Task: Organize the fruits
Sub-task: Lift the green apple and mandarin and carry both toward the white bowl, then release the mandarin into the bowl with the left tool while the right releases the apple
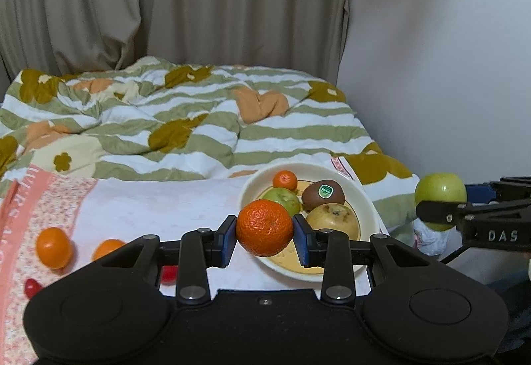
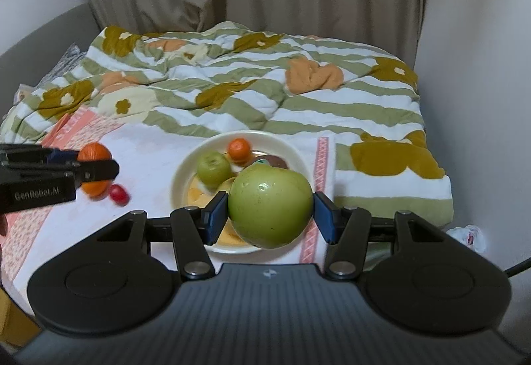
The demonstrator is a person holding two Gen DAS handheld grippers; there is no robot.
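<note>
Carrying two fruits at once invites a collision: a round orange mandarin (image 1: 264,227) is clamped in the left gripper (image 1: 264,238) and a large green apple (image 2: 270,206) in the right gripper (image 2: 270,215), both above the near rim of the crowded cream bowl (image 1: 366,199), where either may roll off.

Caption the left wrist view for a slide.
Left gripper holds a round orange mandarin before the cream fruit bowl; right gripper holds a green apple.

The plate (image 1: 365,199) holds a kiwi (image 1: 323,195), two tangerines (image 1: 53,247) lying left of it
</note>
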